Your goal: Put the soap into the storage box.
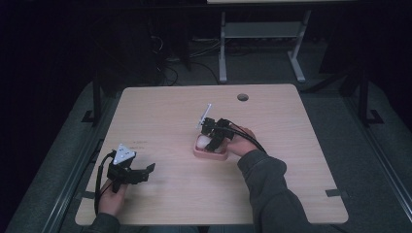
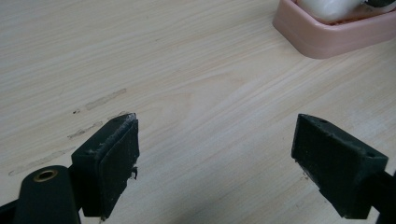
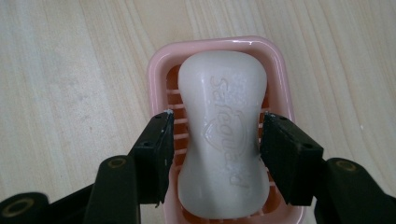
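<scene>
Black jaws of the right gripper (image 3: 215, 154) flank the white soap bar (image 3: 223, 140), slightly parted with a thin gap each side. Soap lies in the pink dish (image 3: 156, 70): placement looks done, withdrawal remains. Left gripper (image 2: 215, 158) idles, jaws wide, on the table (image 2: 187, 70).

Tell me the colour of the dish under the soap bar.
Pale pink. The dish shows best in the right gripper view, holding the white soap bar.

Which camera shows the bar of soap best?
The right gripper view: the soap lies close up in the pink dish, lettering legible. The high view shows a small white shape; the left gripper view catches one white edge.
</scene>
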`<state>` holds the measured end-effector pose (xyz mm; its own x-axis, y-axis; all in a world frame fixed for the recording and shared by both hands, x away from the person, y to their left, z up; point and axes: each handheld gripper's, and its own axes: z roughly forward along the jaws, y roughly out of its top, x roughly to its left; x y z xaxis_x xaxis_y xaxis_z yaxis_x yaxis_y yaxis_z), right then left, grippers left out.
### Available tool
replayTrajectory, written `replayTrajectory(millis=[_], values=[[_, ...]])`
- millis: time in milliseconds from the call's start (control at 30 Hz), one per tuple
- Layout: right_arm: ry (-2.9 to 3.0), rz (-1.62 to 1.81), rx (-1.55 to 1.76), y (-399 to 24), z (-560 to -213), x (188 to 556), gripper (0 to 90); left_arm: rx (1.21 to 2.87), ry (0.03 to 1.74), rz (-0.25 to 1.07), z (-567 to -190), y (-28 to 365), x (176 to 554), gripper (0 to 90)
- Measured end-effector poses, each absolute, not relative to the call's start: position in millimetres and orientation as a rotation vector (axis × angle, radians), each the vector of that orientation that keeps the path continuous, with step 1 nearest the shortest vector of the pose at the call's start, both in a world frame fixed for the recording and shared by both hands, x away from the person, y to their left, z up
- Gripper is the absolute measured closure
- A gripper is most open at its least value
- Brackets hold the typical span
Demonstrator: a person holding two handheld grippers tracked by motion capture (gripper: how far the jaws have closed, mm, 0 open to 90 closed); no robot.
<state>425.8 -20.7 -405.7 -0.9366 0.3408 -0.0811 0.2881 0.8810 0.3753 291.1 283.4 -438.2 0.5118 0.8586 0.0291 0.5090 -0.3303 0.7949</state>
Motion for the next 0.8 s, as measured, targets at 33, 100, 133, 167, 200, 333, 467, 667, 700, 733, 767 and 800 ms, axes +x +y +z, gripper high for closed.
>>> replayTrajectory(millis=[33, 100, 133, 167, 200, 333, 467, 667, 700, 733, 767, 800], values=[[2.905, 0.546, 0.488, -20.7, -405.7, 425.8, 44.0, 1.998, 1.116, 0.589, -438.2, 283.4, 291.1, 14.7], [2.905, 0.547, 0.490, -21.6, -404.7, 424.5, 44.2, 2.001, 1.116, 0.589, -438.3, 283.4, 291.2, 14.7], [2.903, 0.551, 0.480, -22.2, -404.2, 424.4, 44.3, 2.002, 1.116, 0.589, -438.3, 283.4, 291.2, 14.7], [2.903, 0.552, 0.483, -22.6, -403.5, 423.5, 44.4, 2.001, 1.116, 0.589, -438.4, 283.4, 291.2, 14.7], [2.898, 0.560, 0.482, -23.3, -402.2, 422.3, 44.4, 2.000, 1.116, 0.589, -438.4, 283.3, 291.2, 14.7], [2.893, 0.571, 0.485, -24.5, -399.7, 420.0, 44.5, 1.999, 1.118, 0.589, -438.5, 283.0, 291.2, 14.7], [2.896, 0.563, 0.480, -26.3, -400.4, 418.2, 44.5, 2.000, 1.115, 0.590, -438.8, 282.7, 291.4, 14.6], [2.894, 0.586, 0.491, -29.8, -401.5, 416.6, 44.2, 2.000, 1.119, 0.589, -439.0, 283.4, 291.8, 14.7], [2.894, 0.586, 0.491, -29.8, -401.5, 416.6, 44.2, 2.002, 1.119, 0.590, -439.0, 283.6, 291.9, 14.7], [2.898, 0.583, 0.494, -30.6, -401.0, 416.0, 44.3, 2.001, 1.119, 0.590, -439.3, 283.8, 292.2, 14.7], [2.898, 0.583, 0.494, -30.6, -401.0, 416.0, 44.3, 2.001, 1.119, 0.590, -439.3, 283.8, 292.2, 14.7], [2.899, 0.583, 0.484, -30.8, -400.9, 415.7, 44.3, 2.000, 1.123, 0.592, -439.1, 283.9, 292.1, 14.7]])
